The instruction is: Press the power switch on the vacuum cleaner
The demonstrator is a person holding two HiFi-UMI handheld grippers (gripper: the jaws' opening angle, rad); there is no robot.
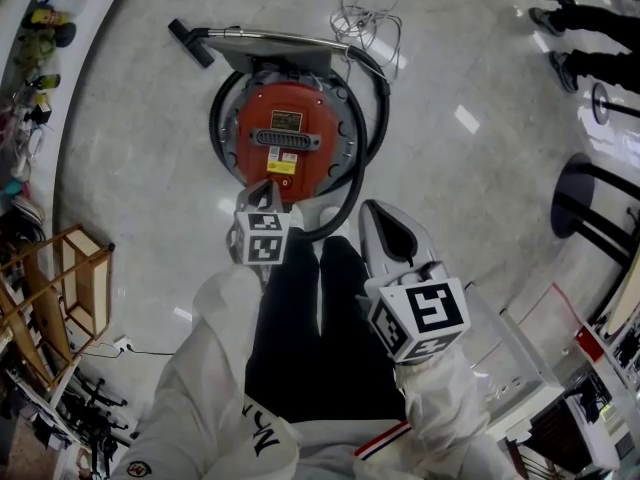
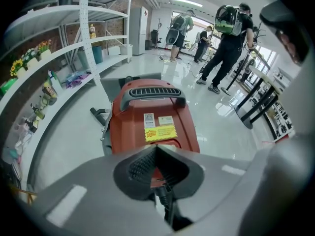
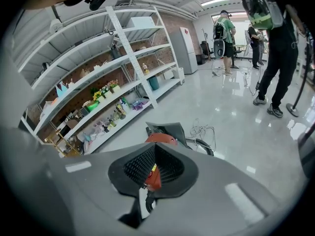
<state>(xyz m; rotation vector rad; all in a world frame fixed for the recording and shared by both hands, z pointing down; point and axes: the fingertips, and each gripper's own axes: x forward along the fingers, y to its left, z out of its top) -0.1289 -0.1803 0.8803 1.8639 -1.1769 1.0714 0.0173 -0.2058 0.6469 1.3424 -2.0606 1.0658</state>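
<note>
A red canister vacuum cleaner [image 1: 285,138] lies on the pale floor ahead of my legs, with a black handle [image 2: 150,95] and a yellow sticker [image 2: 160,133] on top. Its black hose [image 1: 372,108] loops round the body. My left gripper [image 1: 262,196] hangs just over the vacuum's near end, jaws shut with nothing between them; in the left gripper view [image 2: 156,149] they cover that end of the red body. My right gripper [image 1: 375,213], shut and empty as well, sits right of the vacuum, apart from it, and its own view [image 3: 155,146] shows the vacuum [image 3: 160,137] beyond the jaws. I cannot make out a power switch.
A metal wand [image 1: 280,36] with a floor nozzle [image 1: 190,43] and a loose white cord [image 1: 365,18] lie beyond the vacuum. White shelves [image 2: 59,58] run along the left. A wooden rack [image 1: 70,278] stands near left; a black stool base [image 1: 590,198] and several people [image 2: 229,43] are to the right.
</note>
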